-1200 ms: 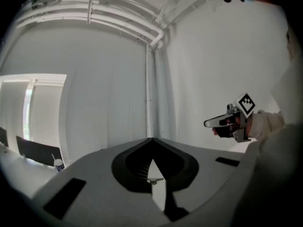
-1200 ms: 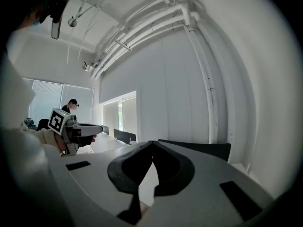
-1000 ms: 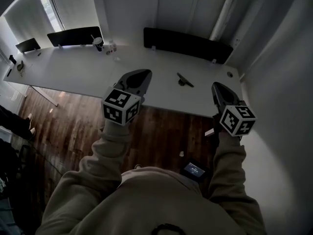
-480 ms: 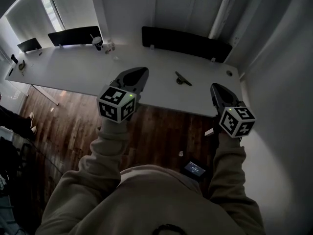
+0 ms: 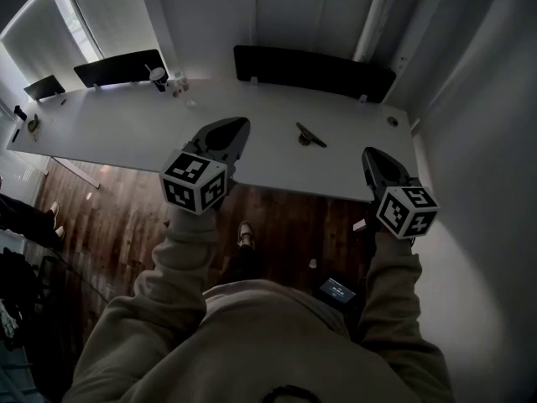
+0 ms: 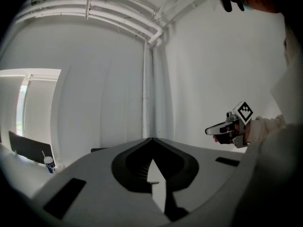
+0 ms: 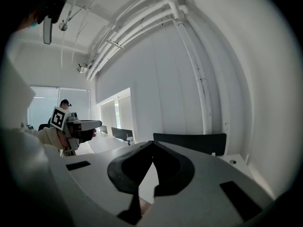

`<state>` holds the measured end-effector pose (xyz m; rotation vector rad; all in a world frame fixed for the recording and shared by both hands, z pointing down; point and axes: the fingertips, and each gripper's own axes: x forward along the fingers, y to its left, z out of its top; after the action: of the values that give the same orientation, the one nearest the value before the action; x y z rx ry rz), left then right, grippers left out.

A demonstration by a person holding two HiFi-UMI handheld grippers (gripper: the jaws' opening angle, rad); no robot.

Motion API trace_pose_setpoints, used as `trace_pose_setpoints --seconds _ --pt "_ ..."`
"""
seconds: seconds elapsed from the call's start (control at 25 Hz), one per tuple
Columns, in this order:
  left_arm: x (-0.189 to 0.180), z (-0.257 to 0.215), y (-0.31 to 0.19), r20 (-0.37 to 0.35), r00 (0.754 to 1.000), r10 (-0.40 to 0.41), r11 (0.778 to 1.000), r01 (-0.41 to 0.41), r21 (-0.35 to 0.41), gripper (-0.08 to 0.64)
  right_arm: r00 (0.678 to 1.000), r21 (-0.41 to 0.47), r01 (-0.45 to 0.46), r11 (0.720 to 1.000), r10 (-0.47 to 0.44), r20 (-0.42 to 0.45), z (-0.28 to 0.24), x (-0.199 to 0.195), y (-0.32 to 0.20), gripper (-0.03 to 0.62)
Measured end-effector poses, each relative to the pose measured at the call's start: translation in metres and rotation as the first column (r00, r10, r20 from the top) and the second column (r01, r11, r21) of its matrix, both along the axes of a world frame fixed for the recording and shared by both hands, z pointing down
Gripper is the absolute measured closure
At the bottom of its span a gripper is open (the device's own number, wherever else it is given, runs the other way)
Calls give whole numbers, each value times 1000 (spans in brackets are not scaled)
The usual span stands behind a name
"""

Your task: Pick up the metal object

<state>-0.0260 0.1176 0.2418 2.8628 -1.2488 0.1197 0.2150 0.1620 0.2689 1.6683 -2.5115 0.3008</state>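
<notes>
The metal object (image 5: 309, 135), a small dark bar-shaped piece, lies on the long white table (image 5: 126, 124), right of its middle. My left gripper (image 5: 241, 125) hovers over the table's near edge, left of the object and apart from it. Its tips meet in the left gripper view (image 6: 152, 139), shut with nothing between them. My right gripper (image 5: 370, 152) hangs at the near edge, right of the object, also shut and holding nothing (image 7: 152, 142). Neither gripper view shows the object.
Dark divider panels (image 5: 312, 70) stand along the table's far edge, with a cup (image 5: 157, 76) and small items at the far left. A white wall and pipe (image 5: 373, 15) close the right side. Below lie wood floor (image 5: 285, 225), a shoe (image 5: 244, 233) and a small screen device (image 5: 337, 290).
Both grippers have sunk a little and the left one has drifted slightly left in the head view. A shoe has come into sight under the table edge. Both stay shut.
</notes>
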Motion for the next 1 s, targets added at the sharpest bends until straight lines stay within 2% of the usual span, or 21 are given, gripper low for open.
trace_pose_setpoints --seconds 0.16,0.32,0.72,0.88,1.0 --pt "6 7 -27 -6 1000 23 1000 -23 5 557 1000 8 10 1000 -10 -7 3 -3 -19 574" --pt "8 19 -65 -11 998 58 998 -58 -4 557 1000 -17 -28 999 28 -12 17 0 -52 574" --pt "-15 37 -229 -9 996 87 995 -88 -43 557 999 -41 -17 999 15 -40 21 -38 -218 574" --pt "-18 54 -290 6 992 123 989 -122 -78 557 998 -51 -65 997 64 -26 21 -45 -275 574" --pt "-20 68 -325 22 990 139 986 -136 -96 557 995 -38 -80 996 78 -54 16 -51 -302 574"
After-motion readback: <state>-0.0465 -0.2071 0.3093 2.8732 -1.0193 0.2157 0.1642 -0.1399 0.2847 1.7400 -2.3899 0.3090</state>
